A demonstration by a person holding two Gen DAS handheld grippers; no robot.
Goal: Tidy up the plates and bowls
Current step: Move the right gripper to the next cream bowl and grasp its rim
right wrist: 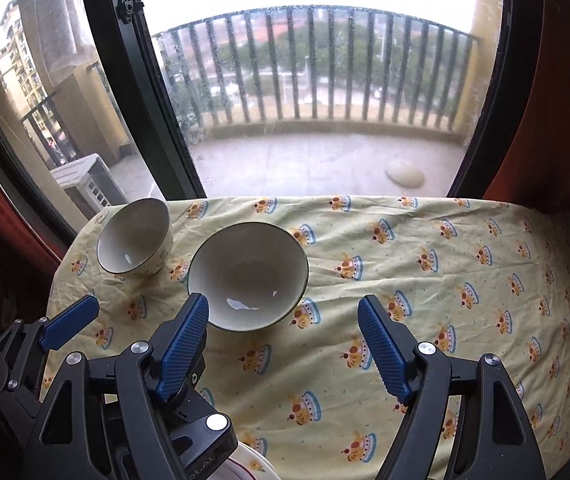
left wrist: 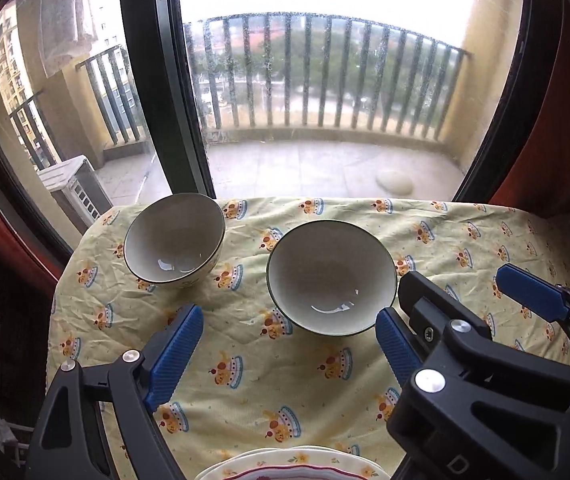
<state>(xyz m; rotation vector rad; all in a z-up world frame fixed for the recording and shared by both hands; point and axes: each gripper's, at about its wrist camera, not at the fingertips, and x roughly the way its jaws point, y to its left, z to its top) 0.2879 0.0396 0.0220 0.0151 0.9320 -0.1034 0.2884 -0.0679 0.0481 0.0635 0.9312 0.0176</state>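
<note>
Large bowl [left wrist: 331,278] and small bowl [left wrist: 174,237]: upright on counter [left wrist: 245,380], just ahead of left tool [left wrist: 289,328] and right tool [right wrist: 283,322], both wide, empty.

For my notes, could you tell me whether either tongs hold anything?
Nothing is held: left tongs and right tongs are open, clear of both bowls.

We saw two bowls on the worktop [left wrist: 465,240]: the smaller bowl [left wrist: 173,240] sat left and farther back, the larger bowl [left wrist: 331,278] right of it, apart. Plates [left wrist: 297,464] lay at the near edge.
</note>
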